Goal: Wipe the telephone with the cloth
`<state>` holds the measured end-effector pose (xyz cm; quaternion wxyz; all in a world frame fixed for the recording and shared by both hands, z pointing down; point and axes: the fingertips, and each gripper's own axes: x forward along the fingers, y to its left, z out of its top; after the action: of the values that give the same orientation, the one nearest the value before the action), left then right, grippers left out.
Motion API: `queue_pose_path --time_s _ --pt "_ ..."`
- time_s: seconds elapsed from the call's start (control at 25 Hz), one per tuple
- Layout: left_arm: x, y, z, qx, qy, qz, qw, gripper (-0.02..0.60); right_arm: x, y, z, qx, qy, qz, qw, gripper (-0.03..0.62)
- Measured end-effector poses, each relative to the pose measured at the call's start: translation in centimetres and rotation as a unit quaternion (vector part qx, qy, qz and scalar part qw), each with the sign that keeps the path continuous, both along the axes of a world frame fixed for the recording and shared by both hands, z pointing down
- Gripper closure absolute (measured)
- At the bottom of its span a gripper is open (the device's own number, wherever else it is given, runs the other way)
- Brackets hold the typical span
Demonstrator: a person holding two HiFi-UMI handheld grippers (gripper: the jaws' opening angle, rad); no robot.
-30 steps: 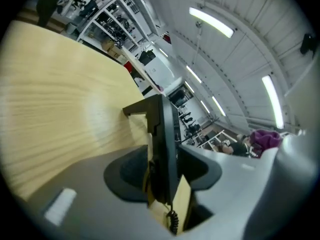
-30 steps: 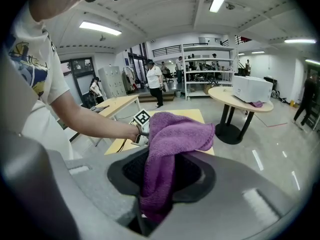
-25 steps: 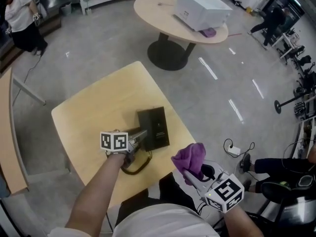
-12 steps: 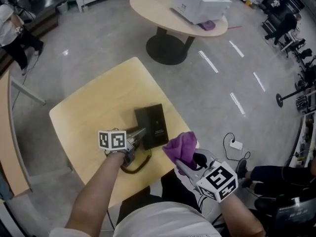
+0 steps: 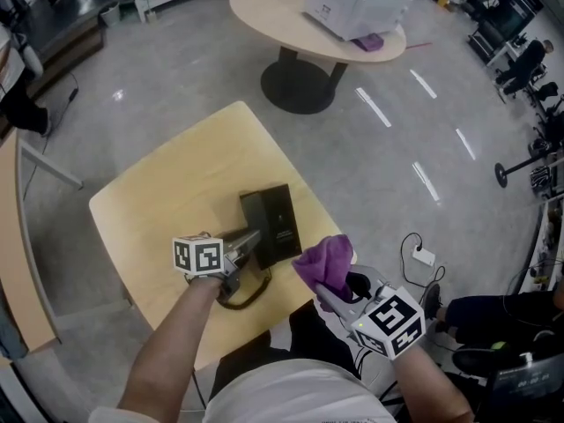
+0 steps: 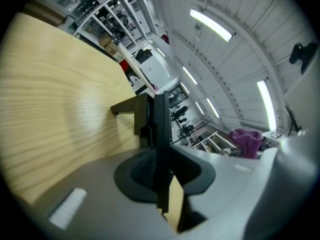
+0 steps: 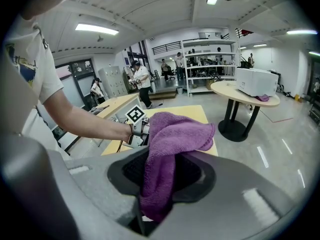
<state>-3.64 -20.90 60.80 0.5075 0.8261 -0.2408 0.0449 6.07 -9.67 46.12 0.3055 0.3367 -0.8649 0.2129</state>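
A flat black telephone (image 5: 273,223) lies on the square wooden table (image 5: 176,192), and a dark cord (image 5: 242,296) loops off its near end. My left gripper (image 5: 251,241) sits at the phone's near edge. In the left gripper view the telephone (image 6: 150,111) stands as a thin black slab between the pads of the left gripper (image 6: 161,169). Its jaws have just been closing and now press on that edge. My right gripper (image 5: 324,291) hovers off the table's near right corner, shut on a purple cloth (image 5: 324,263). The cloth (image 7: 172,139) drapes out of the right gripper (image 7: 167,176).
A round table (image 5: 291,20) at the back carries a white box (image 5: 352,3) and another purple rag (image 5: 370,40). A white power strip (image 5: 423,256) with cable lies on the floor to the right. Another wooden tabletop (image 5: 13,263) runs along the left edge.
The right gripper with the purple cloth has shifted left, closer to the table's corner and the telephone. The left gripper has stayed at the phone's near edge.
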Motion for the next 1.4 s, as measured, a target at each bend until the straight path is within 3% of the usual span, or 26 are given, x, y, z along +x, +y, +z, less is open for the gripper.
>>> queue_pose_path --time_s 0.36,0.68,1.16,1.4 --pt "-1.3 0.3 -2.6 0.011 0.055 -0.017 0.9983 0.495 0.1 -0.1 -0.2 0.007 -0.004 0.003 1.000 0.480" --pt "-3.1 3.0 -10.3 0.053 0.098 0.003 0.9937 0.495 -1.3 -0.9 -2.8 0.040 -0.015 -0.008 0.999 0.480" --pt "-5.5 7.0 -18.5 0.128 0.095 0.007 0.9872 0.495 -9.3 -4.7 -11.8 0.152 -0.060 -0.071 0.984 0.480" --pt "-5.5 8.3 -19.5 0.130 0.092 -0.003 0.9872 0.495 -12.6 -6.3 -13.8 0.180 -0.053 -0.078 0.979 0.480"
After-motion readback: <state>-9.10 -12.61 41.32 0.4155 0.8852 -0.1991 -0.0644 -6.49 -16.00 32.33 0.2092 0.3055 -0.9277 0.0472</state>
